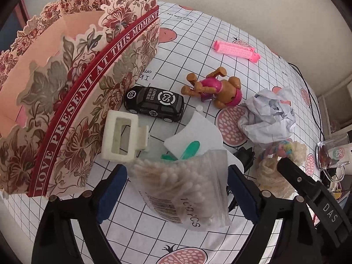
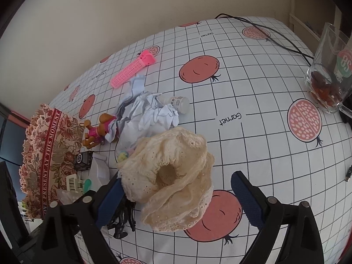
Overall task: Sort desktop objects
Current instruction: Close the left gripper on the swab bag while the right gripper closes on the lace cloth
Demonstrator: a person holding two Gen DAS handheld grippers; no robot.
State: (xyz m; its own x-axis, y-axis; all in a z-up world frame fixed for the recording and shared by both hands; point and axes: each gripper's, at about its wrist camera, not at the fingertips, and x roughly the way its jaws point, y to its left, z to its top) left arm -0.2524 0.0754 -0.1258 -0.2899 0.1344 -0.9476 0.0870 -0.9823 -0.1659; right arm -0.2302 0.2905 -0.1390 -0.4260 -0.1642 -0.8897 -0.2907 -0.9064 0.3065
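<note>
Landmark: floral box (image 1: 66, 92), upright, open-topped. Just beside its wall: black toy car (image 1: 154, 104) and white hair clip (image 1: 123, 138). Bag of cotton swabs (image 1: 182, 189) near the clip. Toy dog (image 1: 211, 88) on its side beyond the car. Pink roller (image 1: 236, 50) farthest off. Crumpled paper (image 1: 268, 116) and cream lace cloth (image 2: 173, 176) well apart from the box.

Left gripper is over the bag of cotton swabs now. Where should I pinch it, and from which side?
Take the cotton swab bag across its bulging middle, coming straight down and forward as the left gripper already sits, open, one of its fingers on each long side. The packed swabs give a firm body there; the flat printed end nearest the camera would probably slip or fold.
</note>
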